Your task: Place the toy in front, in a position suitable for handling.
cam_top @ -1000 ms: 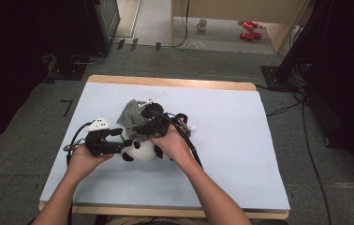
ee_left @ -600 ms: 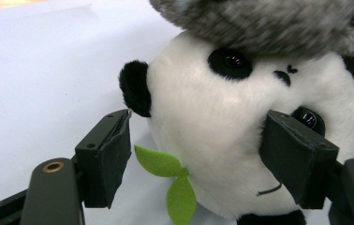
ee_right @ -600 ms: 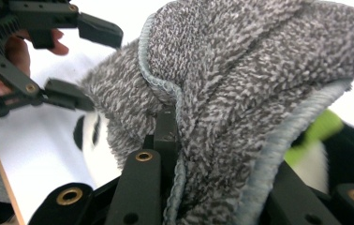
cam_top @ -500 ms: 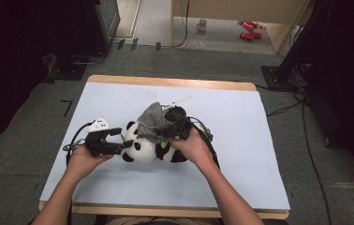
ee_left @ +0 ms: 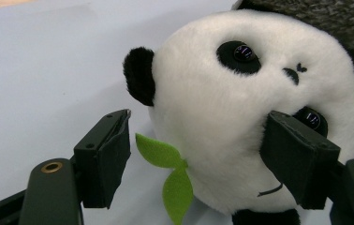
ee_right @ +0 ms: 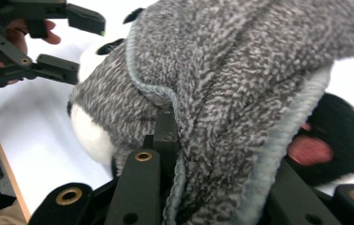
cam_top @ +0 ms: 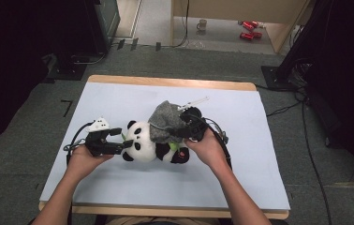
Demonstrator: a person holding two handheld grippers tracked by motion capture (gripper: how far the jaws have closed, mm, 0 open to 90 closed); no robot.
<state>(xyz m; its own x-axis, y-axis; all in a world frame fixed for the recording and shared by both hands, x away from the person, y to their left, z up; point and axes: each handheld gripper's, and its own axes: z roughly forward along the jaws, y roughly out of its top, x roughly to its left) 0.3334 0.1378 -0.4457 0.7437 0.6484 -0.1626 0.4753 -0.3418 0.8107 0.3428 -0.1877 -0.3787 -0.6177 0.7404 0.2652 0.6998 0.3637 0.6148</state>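
"How many toys are on the table [cam_top: 119, 197]?"

"One panda toy [cam_top: 143, 140]. It lies near the middle of the pale blue table top, with its white head toward the left gripper [cam_top: 119, 139]. There is one grey fuzzy sock-like cover [cam_top: 165, 123] too. It lies over the panda's body."

"And how many grippers?"

"Two, one in each hand. The left gripper [ee_left: 196, 161] has its jaws spread wide around the panda's head [ee_left: 240, 108]. One jaw touches the cheek by the eye. The other jaw is apart from the head, next to a green felt leaf [ee_left: 173, 180]. Those jaws have just been opening a bit more, with the head between them."

"What is the right gripper [cam_top: 180, 132] doing?"

"Its jaws are pressed together on the edge of the grey cover [ee_right: 240, 89]. One black foot with a pink pad [ee_right: 325, 140] pokes out beside it. The picture is blurry there, so it may be a paw."

"What changed from a second ago?"

"The right hand went to the right and pulled the grey cover along the panda. The panda's head sticks out more now. The left hand stayed put."
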